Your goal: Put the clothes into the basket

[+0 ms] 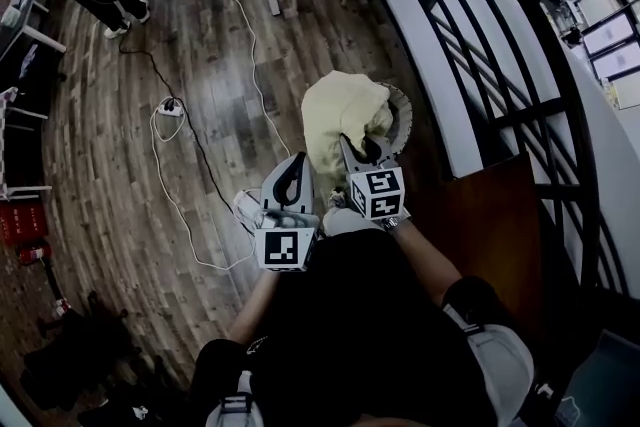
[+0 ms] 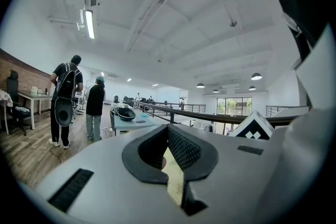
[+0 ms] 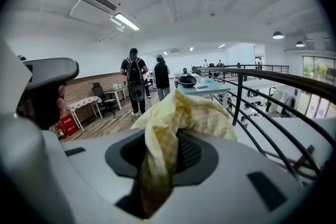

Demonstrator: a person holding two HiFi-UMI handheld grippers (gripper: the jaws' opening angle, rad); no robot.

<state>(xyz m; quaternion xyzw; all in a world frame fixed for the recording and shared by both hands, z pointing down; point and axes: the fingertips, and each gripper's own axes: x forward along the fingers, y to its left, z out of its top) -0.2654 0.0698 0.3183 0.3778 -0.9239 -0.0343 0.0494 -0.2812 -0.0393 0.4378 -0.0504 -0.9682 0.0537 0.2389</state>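
1. right tongs [image 3: 164, 150] clamped on a bunched yellow cloth [image 1: 340, 110]; left tongs [image 2: 171, 159] nearly closed on a thin edge of it.
2. cloth hangs over the basket [image 1: 404, 118], hiding most of it.
3. likely left: lower it in, let go.

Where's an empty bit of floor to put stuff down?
The bare wood floor between the power strip and the red box. It's crowded by the railing, where the yellow cloth and basket are.
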